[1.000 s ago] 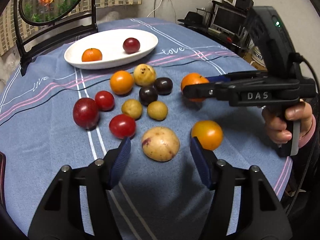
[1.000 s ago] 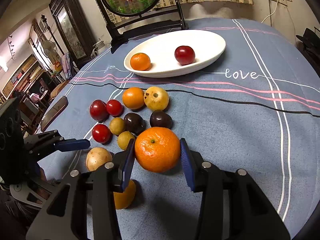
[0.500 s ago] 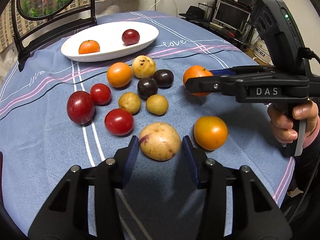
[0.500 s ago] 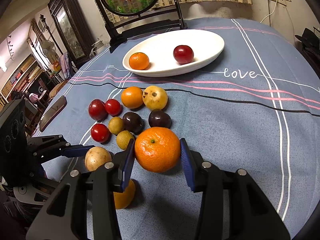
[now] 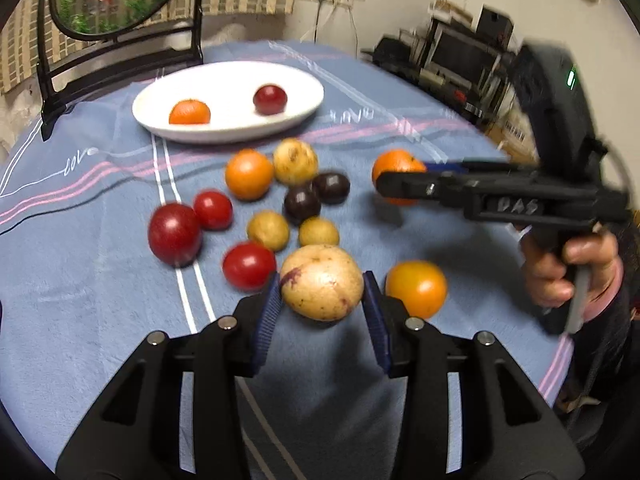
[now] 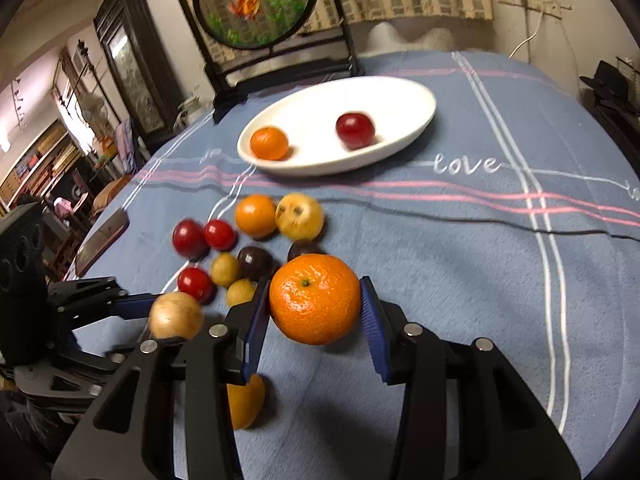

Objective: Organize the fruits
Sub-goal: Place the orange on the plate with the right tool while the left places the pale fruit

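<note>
Left wrist view first: the left gripper (image 5: 322,300) has just been closing its jaws, and now both blue pads sit against the sides of the pale speckled fruit (image 5: 322,282) at lower centre, so I'd call it clamped on it, gripped across the widest part so it can't roll away. The rest of the fruit pile is bunched mid-frame on the blue tablecloth (image 5: 92,312), with the white oval plate (image 5: 228,130) in the upper middle already holding a small orange and a dark red fruit, so that's presumably where everything goes. This view also shows the right gripper (image 5: 384,186) side-on at right, plus the person's hand (image 5: 568,268) squeezing its trigger. Right wrist view: that gripper is pinching the big mandarin (image 6: 315,298) dead centre, pads pressed on both sides. Only here do you see how squarely the mandarin sits between the pads, and the left tool coming in from the lower left holding the pale fruit. An orange-yellow fruit (image 6: 246,404) hides mostly under the right tool here, but shows fully in the other view.
</note>
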`<state>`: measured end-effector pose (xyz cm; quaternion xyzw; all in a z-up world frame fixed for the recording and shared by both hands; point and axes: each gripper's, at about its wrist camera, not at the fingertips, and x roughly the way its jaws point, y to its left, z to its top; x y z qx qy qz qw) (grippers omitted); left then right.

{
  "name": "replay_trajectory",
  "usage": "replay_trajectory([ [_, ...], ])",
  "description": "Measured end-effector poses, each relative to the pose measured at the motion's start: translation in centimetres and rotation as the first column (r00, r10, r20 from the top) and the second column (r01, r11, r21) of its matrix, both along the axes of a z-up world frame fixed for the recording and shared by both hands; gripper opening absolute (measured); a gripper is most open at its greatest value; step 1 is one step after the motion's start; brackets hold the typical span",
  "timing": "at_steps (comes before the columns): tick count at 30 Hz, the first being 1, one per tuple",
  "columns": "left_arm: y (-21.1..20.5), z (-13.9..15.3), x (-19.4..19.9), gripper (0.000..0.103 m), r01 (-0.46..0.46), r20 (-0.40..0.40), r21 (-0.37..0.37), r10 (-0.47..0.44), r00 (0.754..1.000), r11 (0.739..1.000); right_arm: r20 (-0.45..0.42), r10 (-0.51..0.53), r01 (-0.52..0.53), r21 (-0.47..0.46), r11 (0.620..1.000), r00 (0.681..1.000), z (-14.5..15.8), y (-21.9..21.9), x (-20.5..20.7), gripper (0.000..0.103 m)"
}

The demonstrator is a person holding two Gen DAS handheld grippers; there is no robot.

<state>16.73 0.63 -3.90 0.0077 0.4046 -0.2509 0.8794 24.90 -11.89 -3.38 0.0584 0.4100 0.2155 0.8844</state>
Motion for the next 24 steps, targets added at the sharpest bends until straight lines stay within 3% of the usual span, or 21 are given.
replay_trajectory([
  [6, 2.4, 3.7, 5.2, 0.042, -0.112, -0.001, -0.145, 0.113, 0.994, 0.983, 0.049, -0.069, 0.066, 0.060, 0.996, 0.996, 1.4, 0.0, 3.8, 0.044],
  [8, 3.2, 5.0, 8.1, 0.042, -0.181, 0.002, -0.156, 0.183, 0.983, 0.971, 0.087, -0.086, 0.081, 0.055, 0.995, 0.992, 2.0, 0.7, 5.5, 0.044],
  [11, 4.0, 6.1, 11.7, 0.042, -0.258, 0.027, -0.120, 0.263, 0.965, 0.959, 0.126, -0.081, 0.078, 0.033, 0.996, 0.989, 2.4, 2.8, 8.7, 0.045],
  [14, 4.7, 6.2, 16.0, 0.042, -0.307, 0.002, -0.106, 0.309, 0.951, 0.946, 0.114, -0.058, 0.057, 0.015, 0.998, 0.992, 2.1, 4.5, 11.1, 0.045],
  [19, 3.6, 4.7, 21.7, 0.042, -0.324, -0.040, -0.024, 0.323, 0.946, 0.946, 0.080, -0.010, 0.012, -0.031, 0.999, 0.997, 1.3, 6.4, 13.8, 0.045],
  [24, 3.2, 3.1, 24.6, 0.042, -0.339, -0.051, 0.054, 0.341, 0.939, 0.939, 0.044, 0.007, -0.005, -0.051, 0.999, 0.999, 0.4, 6.7, 15.1, 0.045],
])
